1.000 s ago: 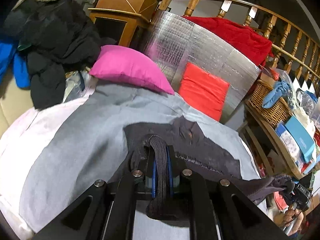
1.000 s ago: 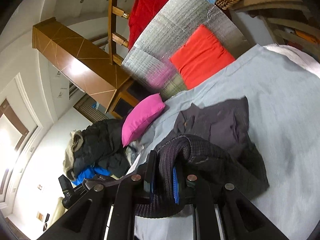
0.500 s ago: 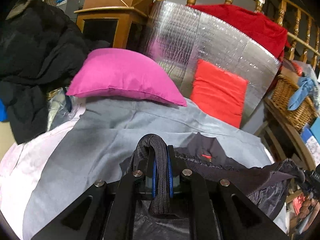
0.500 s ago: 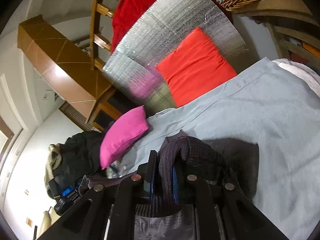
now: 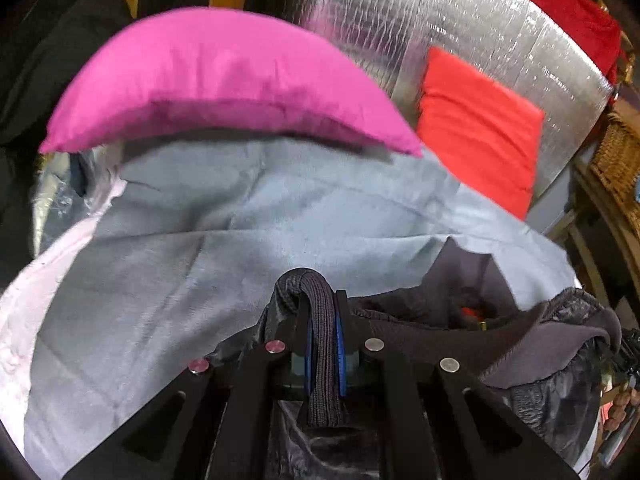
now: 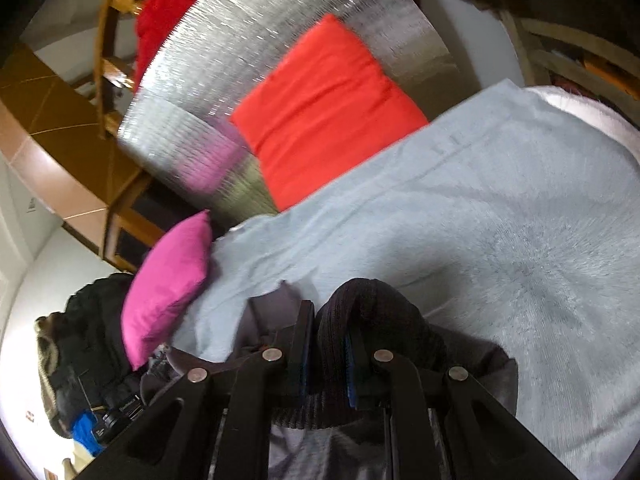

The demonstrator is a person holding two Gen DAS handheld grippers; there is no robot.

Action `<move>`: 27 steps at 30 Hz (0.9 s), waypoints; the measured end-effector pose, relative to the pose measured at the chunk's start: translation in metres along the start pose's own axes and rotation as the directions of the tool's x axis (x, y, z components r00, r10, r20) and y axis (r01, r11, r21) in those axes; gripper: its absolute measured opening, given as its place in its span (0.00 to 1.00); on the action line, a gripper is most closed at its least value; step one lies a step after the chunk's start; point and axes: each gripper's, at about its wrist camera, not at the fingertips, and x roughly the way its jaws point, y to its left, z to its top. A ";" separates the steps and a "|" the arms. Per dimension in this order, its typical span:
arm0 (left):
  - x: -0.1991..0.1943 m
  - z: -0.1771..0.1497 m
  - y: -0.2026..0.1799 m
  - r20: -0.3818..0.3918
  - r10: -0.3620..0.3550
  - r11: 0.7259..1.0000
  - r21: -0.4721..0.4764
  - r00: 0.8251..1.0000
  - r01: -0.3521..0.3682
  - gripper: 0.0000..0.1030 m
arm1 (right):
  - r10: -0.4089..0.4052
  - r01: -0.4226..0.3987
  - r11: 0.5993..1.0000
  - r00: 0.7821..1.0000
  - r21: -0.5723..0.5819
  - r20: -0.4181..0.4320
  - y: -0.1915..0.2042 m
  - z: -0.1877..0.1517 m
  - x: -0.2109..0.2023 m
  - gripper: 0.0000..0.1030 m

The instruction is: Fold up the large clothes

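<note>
Dim indoor light, motion blur, heavy fisheye bending at edges.

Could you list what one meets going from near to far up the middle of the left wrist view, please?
left gripper clamping the dark jacket's ribbed hem → grey blanket → pink pillow → silver foil panel

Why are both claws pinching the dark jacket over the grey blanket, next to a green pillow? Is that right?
Almost. The pillow is pink, not green, as the left wrist view shows. The rest holds: the left claw and the right claw each pinch the dark jacket over the grey blanket.
</note>
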 end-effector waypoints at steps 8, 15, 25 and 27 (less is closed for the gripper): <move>0.045 0.002 -0.002 -0.081 0.037 0.999 0.014 0.996 -0.036 0.12 | -0.080 0.081 0.997 0.996 0.022 -0.044 -0.020 -0.002 0.028 0.13; 0.054 0.005 0.007 -0.126 -0.004 0.999 -0.051 0.992 -0.003 0.15 | -0.080 0.088 0.989 0.994 0.116 -0.070 -0.036 -0.005 0.041 0.16; 0.001 0.017 0.055 0.024 0.055 0.978 -0.202 0.998 -0.049 0.87 | -0.021 0.012 0.986 0.998 0.168 0.055 -0.032 0.007 0.000 0.96; -0.003 0.012 0.060 0.044 0.085 0.983 -0.167 0.995 -0.077 0.87 | -0.031 0.025 0.992 0.998 0.122 0.052 -0.027 0.009 -0.008 0.96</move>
